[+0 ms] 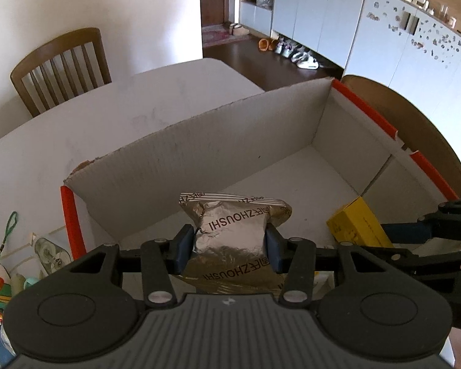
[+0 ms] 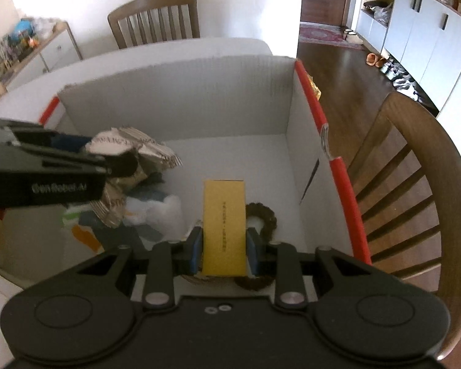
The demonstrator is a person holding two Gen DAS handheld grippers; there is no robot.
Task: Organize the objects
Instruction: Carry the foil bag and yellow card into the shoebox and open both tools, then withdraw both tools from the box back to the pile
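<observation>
A big white cardboard box (image 1: 218,141) with red edge strips stands open on the white table. My left gripper (image 1: 230,246) is shut on a silver foil snack packet (image 1: 233,224), held over the box's near part. In the right wrist view the packet (image 2: 132,150) and the left gripper (image 2: 120,166) come in from the left, above the box (image 2: 181,98). My right gripper (image 2: 222,246) is shut on a yellow carton (image 2: 224,221), held inside the box. The carton (image 1: 358,226) and the right gripper (image 1: 427,230) show at the right of the left wrist view.
In the box lie a white-and-blue bag (image 2: 153,215) and a brown ring-shaped thing (image 2: 262,218). Small trinkets (image 1: 3,276) lie on the table (image 1: 123,104) left of the box. One wooden chair (image 2: 415,184) stands close to the box's right side, another (image 1: 61,64) beyond the table.
</observation>
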